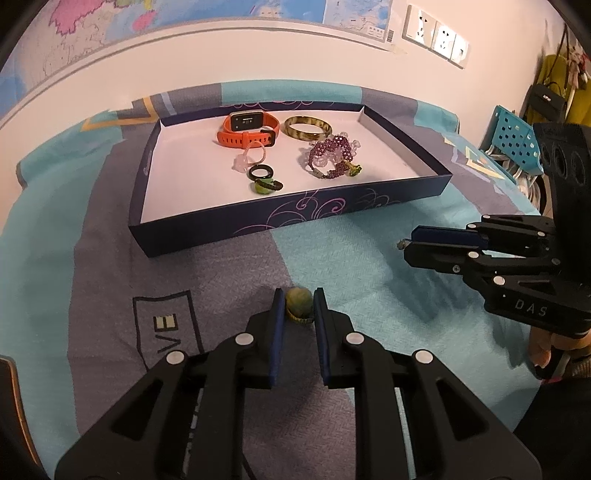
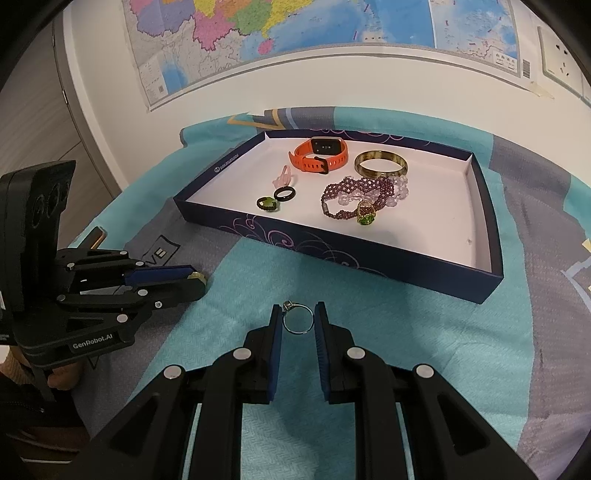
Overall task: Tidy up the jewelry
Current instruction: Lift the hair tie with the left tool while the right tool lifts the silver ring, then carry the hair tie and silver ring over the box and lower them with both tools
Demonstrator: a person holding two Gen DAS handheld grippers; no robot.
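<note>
A dark blue tray (image 1: pixel 258 225) (image 2: pixel 369 258) with a white floor holds an orange watch (image 1: pixel 247 129) (image 2: pixel 319 153), a brown bangle (image 1: pixel 307 127) (image 2: pixel 381 164), a purple beaded bracelet (image 1: pixel 332 155) (image 2: pixel 354 195), a black ring (image 1: pixel 261 172) (image 2: pixel 284 193) and green-stone rings. My left gripper (image 1: pixel 299 308) (image 2: pixel 197 282) is shut on a ring with a green stone (image 1: pixel 298 302) just above the cloth. My right gripper (image 2: pixel 298 317) (image 1: pixel 404 245) is shut on a thin silver ring (image 2: pixel 297 320), in front of the tray.
A blue and grey cloth (image 1: pixel 351 266) (image 2: pixel 406 350) covers the surface. A white wall with a map (image 2: pixel 295 33) stands behind. A blue perforated basket (image 1: pixel 517 144) sits at the right edge in the left wrist view.
</note>
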